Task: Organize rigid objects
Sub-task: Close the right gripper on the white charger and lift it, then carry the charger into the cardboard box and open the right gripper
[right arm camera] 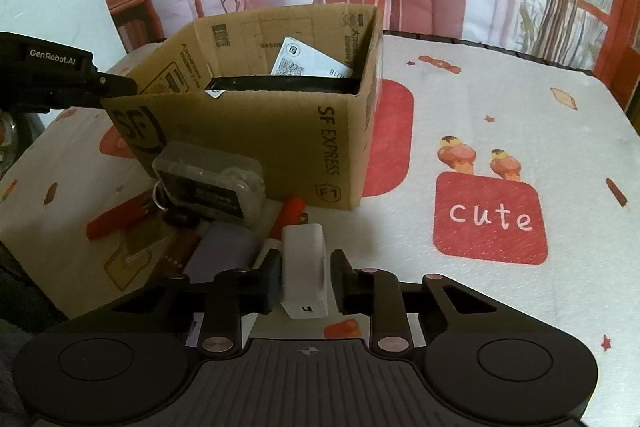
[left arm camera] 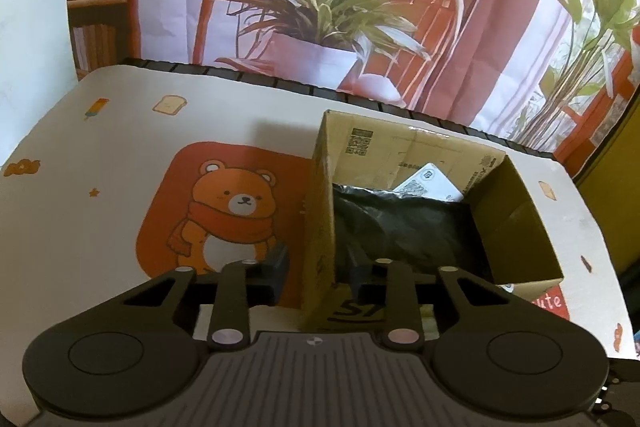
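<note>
Left wrist: cardboard box (left arm camera: 400, 167) holds black bag (left arm camera: 400, 223), white label; left jaws straddle wall, right jaws grasp white charger (right arm camera: 305, 269).

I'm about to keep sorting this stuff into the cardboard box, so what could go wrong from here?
1. The right gripper holds the white charger only by its sides; it could slip as it is lifted.
2. The left gripper straddles the cardboard box wall, so a pull could tip or drag the box.
3. The clear case leans on the box and could topple if the box shifts.
</note>
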Demonstrator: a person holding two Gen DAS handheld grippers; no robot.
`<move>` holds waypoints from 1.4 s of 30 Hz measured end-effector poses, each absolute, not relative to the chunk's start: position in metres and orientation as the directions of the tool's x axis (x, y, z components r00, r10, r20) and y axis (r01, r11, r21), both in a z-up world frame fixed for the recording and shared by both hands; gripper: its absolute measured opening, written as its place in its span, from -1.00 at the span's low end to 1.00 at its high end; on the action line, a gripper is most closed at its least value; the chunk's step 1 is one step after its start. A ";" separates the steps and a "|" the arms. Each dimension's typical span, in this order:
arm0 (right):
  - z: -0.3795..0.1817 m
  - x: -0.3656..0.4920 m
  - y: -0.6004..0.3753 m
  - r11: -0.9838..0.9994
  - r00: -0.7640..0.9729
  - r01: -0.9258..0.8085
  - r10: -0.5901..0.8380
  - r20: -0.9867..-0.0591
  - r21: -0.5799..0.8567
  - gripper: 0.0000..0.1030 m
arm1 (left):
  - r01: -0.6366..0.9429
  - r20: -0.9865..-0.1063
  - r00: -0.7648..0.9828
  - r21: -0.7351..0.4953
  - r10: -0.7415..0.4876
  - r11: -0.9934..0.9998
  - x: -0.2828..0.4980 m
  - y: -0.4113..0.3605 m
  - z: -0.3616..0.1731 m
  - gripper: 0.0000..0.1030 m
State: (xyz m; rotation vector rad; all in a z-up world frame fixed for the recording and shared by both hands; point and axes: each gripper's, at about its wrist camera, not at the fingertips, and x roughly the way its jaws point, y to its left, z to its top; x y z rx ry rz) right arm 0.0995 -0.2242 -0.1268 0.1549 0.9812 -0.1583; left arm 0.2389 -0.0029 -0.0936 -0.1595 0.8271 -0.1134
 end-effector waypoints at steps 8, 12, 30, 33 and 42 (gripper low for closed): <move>-0.126 0.098 -0.225 0.974 0.547 0.220 -0.078 -0.834 0.053 -0.59 | 0.057 -0.706 0.682 -0.207 -0.190 0.977 0.236 -0.004 -0.095 -0.72; -0.125 0.096 -0.229 0.968 0.550 0.244 -0.085 -0.831 0.062 -0.59 | 0.057 -0.702 0.686 -0.210 -0.191 0.976 0.235 -0.004 -0.095 -0.73; -0.094 0.082 -0.253 0.915 0.620 0.383 -0.151 -0.770 0.129 -0.59 | 0.054 -0.691 0.693 -0.232 -0.204 0.971 0.234 0.000 -0.096 -0.73; -0.083 0.078 -0.260 0.902 0.639 0.412 -0.183 -0.747 0.131 -0.59 | 0.054 -0.692 0.691 -0.236 -0.207 0.970 0.235 0.001 -0.096 -0.73; -0.047 0.082 -0.280 0.889 0.690 0.444 -0.259 -0.676 0.113 -0.59 | 0.037 -0.686 0.691 -0.279 -0.226 0.960 0.234 0.006 -0.098 -0.76</move>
